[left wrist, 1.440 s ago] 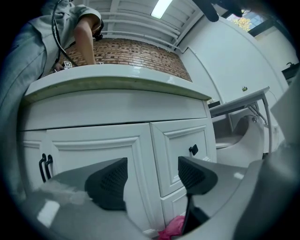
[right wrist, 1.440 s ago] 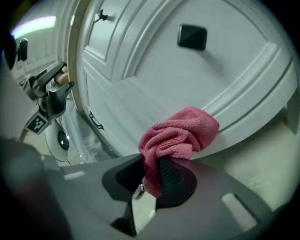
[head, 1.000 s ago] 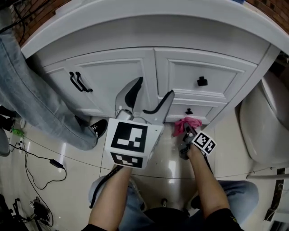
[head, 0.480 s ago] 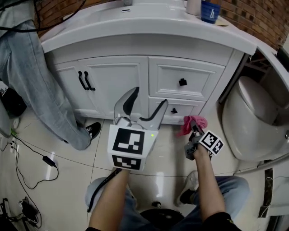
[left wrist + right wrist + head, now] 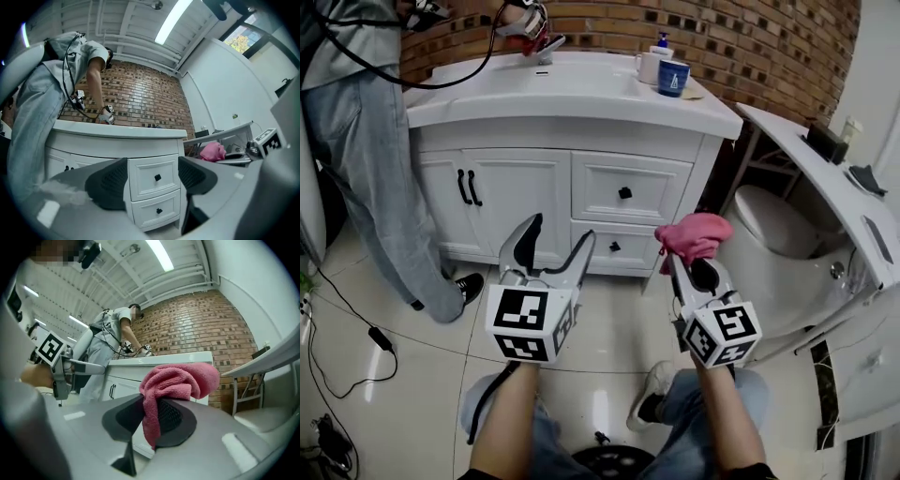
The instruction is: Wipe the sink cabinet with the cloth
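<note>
Crumpled pink cloth (image 5: pixel 696 234), right of centre, before the white sink cabinet (image 5: pixel 581 183).
It hides the tips of the right hand-held gripper (image 5: pixel 684 264), closed on it; the left hand-held gripper (image 5: pixel 560 232) stands wide apart, empty.

Tilts head view up: basin top (image 5: pixel 581 89), blue cup (image 5: pixel 673 78) and brick wall (image 5: pixel 750 47) now in frame, where earlier only sink cabinet (image 5: pixel 516 187) front and floor.
Lifts pink cloth (image 5: pixel 694 234), pinched in right gripper (image 5: pixel 689 264), from floor level under bottom drawer (image 5: pixel 614 246) to beside cabinet's right corner, in front of toilet (image 5: pixel 769 220).
Brings right gripper closer to camera, larger in frame.
Shifts left gripper (image 5: pixel 558 234) from over door and drawers down to cabinet base.
Reveals standing person (image 5: pixel 366 141) up to torso, earlier legs only.
</note>
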Demonstrator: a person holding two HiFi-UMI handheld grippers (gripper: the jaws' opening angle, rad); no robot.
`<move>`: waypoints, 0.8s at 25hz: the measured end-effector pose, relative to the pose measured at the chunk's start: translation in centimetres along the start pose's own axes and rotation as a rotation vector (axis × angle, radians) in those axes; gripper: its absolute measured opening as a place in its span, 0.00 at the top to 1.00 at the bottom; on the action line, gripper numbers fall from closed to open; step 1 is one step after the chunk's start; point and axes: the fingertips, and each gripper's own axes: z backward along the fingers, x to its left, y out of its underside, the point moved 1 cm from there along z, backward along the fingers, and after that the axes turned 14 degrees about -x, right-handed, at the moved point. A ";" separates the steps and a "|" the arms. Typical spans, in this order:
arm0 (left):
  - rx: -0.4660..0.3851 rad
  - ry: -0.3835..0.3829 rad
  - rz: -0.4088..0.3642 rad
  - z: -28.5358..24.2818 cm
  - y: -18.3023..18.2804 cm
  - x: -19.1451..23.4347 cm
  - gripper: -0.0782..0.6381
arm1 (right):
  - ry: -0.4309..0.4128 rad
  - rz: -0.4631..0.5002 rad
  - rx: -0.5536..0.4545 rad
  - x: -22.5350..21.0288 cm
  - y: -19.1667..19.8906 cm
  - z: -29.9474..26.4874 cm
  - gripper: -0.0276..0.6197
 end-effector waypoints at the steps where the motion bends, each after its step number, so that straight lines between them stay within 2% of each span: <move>1: -0.007 0.006 -0.007 0.2 -0.4 -0.8 0.42 | -0.006 0.008 0.009 0.0 -0.5 0.7 0.86; 7: -0.008 0.056 -0.051 1.4 -1.4 -5.4 0.42 | -0.056 -0.019 0.006 0.4 -2.1 1.8 0.86; 11: -0.021 0.044 -0.048 1.7 -2.4 -6.9 0.42 | -0.080 -0.055 0.010 1.9 -3.1 2.9 0.86; 15: -0.014 0.048 -0.068 1.9 -2.2 -7.6 0.42 | -0.078 -0.149 0.013 2.2 -3.4 4.2 0.86; 20: -0.015 0.035 -0.089 1.9 -2.4 -6.3 0.42 | -0.038 -0.163 -0.014 0.7 -3.9 4.6 0.86</move>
